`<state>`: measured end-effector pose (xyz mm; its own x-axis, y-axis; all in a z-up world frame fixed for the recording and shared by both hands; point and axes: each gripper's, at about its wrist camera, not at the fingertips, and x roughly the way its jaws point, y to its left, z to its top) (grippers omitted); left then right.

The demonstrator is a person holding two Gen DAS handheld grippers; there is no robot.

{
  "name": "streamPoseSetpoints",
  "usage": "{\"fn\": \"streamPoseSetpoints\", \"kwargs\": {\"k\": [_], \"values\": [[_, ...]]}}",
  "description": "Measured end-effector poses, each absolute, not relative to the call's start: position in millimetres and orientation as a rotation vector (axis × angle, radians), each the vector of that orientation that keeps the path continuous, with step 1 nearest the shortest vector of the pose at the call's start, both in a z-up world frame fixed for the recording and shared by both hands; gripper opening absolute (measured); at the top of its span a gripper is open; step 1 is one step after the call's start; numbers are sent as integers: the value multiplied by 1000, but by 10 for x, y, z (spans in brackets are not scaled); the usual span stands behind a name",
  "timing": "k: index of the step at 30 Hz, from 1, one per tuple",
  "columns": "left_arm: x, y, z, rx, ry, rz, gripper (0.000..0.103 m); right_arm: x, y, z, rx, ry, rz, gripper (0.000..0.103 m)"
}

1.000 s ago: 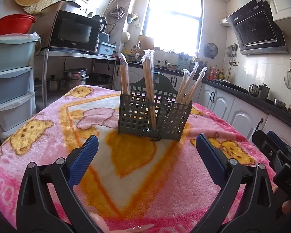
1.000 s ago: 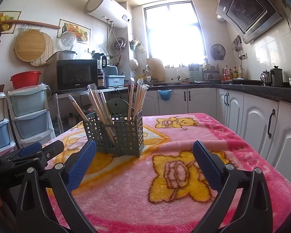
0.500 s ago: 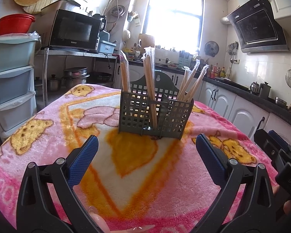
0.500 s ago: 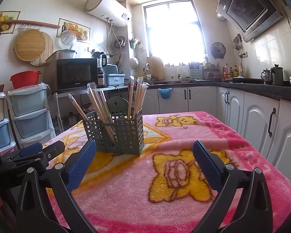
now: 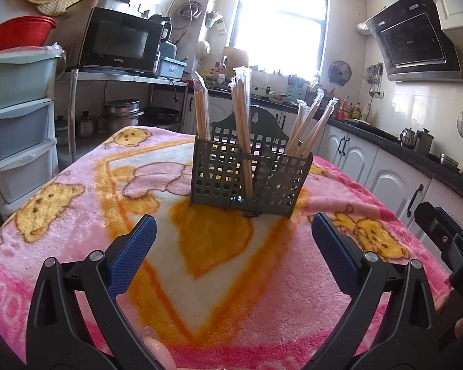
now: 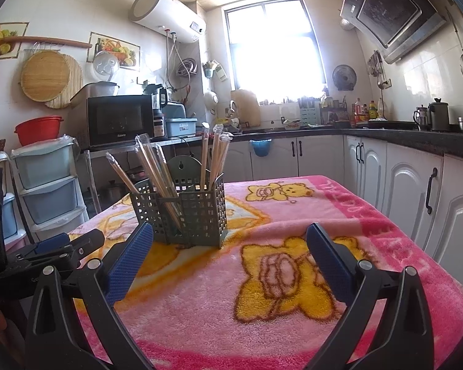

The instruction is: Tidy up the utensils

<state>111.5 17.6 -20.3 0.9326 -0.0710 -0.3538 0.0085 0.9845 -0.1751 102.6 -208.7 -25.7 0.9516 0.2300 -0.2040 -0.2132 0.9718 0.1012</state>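
1. My jaws on both sides stand wide apart and hold nothing: the left gripper (image 5: 233,246) hangs low in the frame over the blanket, and the right gripper (image 6: 230,257) does the same in its own view.
2. The grey slotted utensil holder (image 5: 250,175) stands upright at the centre of the left view, on the pink bear-print blanket (image 5: 77,203) that covers the bench. In the right view it sits left of centre (image 6: 182,212).
3. The wrapped chopsticks (image 5: 242,135) are all standing in the holder: one bundle in the left compartment, one near the middle, and a few leaning out toward the right.
4. I see no loose utensil lying on the blanket in either view, so I judge the sorting to be done or very nearly so.
5. What may be left, as I judge it, is only to straighten the leaning sticks or draw my jaws away; I cannot see the inside of each compartment well enough to be sure of more.
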Motion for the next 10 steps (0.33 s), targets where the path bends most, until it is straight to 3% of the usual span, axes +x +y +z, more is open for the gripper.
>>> {"fn": "streamPoseSetpoints", "kwargs": {"k": [7,10], "values": [[1304,484,-50,-167,507,21,93,1202,-2289,-163,88,314,181,97],[1505,928,16,-169,589,98,93,1622,-2564,-178,34,493,64,97]]}}
